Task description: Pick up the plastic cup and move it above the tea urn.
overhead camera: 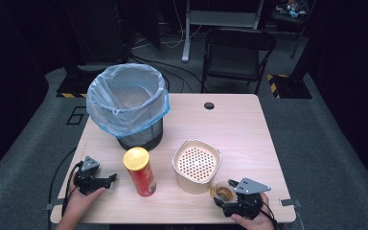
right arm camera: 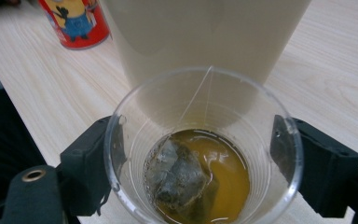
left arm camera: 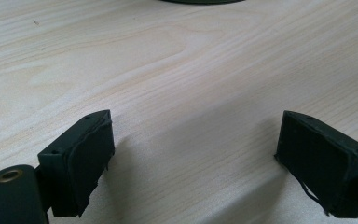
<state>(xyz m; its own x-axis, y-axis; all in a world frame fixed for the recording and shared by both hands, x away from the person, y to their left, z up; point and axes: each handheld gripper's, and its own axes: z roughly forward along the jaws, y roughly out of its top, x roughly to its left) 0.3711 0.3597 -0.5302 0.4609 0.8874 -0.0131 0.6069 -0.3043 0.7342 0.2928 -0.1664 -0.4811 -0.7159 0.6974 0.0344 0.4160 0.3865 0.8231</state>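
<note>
A dark room with a folding chair [overhead camera: 237,55] and grey floor surrounds a pale wooden bench [overhead camera: 239,124]. Take the cream strainer pot [overhead camera: 196,165] near the bench's middle front as the landmark. Just beside its front right corner stands a clear plastic cup [overhead camera: 223,192] holding amber tea and a tea bag [right arm camera: 179,175], whose string runs up to the rim on the pot side. The right gripper [overhead camera: 230,196] sits at that cup, and in the right gripper view its fingers [right arm camera: 91,163] stand wide on either side of the cup [right arm camera: 203,144], right against its wall; whether the pads press it cannot be told. To the pot's left stands a red can [overhead camera: 140,171] with a yellow lid, upright and apart from it. Behind and left of the pot is a black bin [overhead camera: 129,108] lined with a pale blue bag. Far left of the pot, past the can, the left gripper [overhead camera: 109,178] rests low over the bench, its fingers [left arm camera: 81,158] spread with only bare wood between them.
</note>
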